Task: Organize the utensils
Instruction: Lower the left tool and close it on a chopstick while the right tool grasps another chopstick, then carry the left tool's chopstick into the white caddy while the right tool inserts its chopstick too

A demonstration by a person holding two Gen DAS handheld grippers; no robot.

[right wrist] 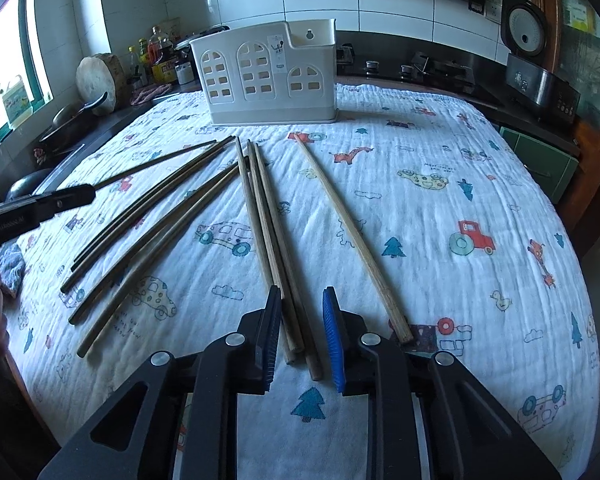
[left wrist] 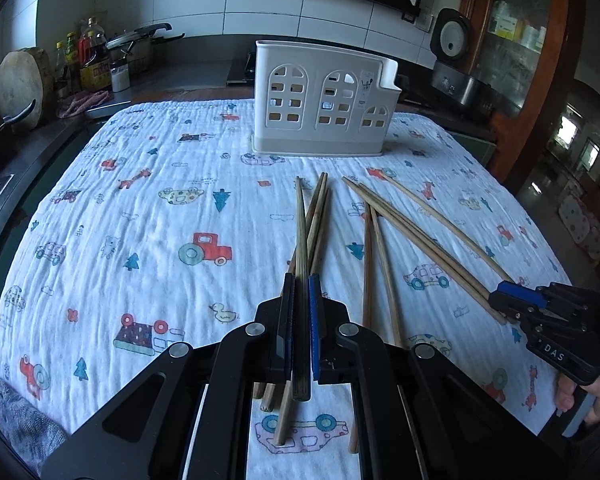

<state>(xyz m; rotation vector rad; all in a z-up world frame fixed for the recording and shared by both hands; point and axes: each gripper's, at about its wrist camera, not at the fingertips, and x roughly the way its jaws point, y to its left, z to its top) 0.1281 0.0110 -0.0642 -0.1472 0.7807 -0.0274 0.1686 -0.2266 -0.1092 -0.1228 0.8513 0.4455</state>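
Left gripper [left wrist: 301,320] is clamped on a single chopstick [left wrist: 301,240], gripped near its thick end, its thin tip pointing toward twelve o'clock at the white utensil holder [left wrist: 320,100]. In this left wrist view a few more chopsticks lie crossed under the held one, and others fan out toward two o'clock on the printed cloth [left wrist: 140,220]. At four o'clock the right gripper [left wrist: 512,300] sits low at the thick ends of that fan, a hand [left wrist: 592,400] on its grip.

In the right wrist view the right gripper [right wrist: 300,332] has its jaws narrowed but not yet pressing; a small bundle of chopsticks [right wrist: 276,248] lies between them on the cloth, closer to the left pad, with a gap at the blue right pad. One lone chopstick [right wrist: 352,232] lies apart at one o'clock, darker ones spread toward ten o'clock, and the utensil holder [right wrist: 268,80] stands at twelve o'clock. The left gripper [right wrist: 40,208] shows at nine o'clock.

These sticks look light, stiff and smooth, so they will likely roll or pivot in a pinch. Holding them near the thick end, squarely across the pads, should keep the tips steady for dropping into the holder's open top.
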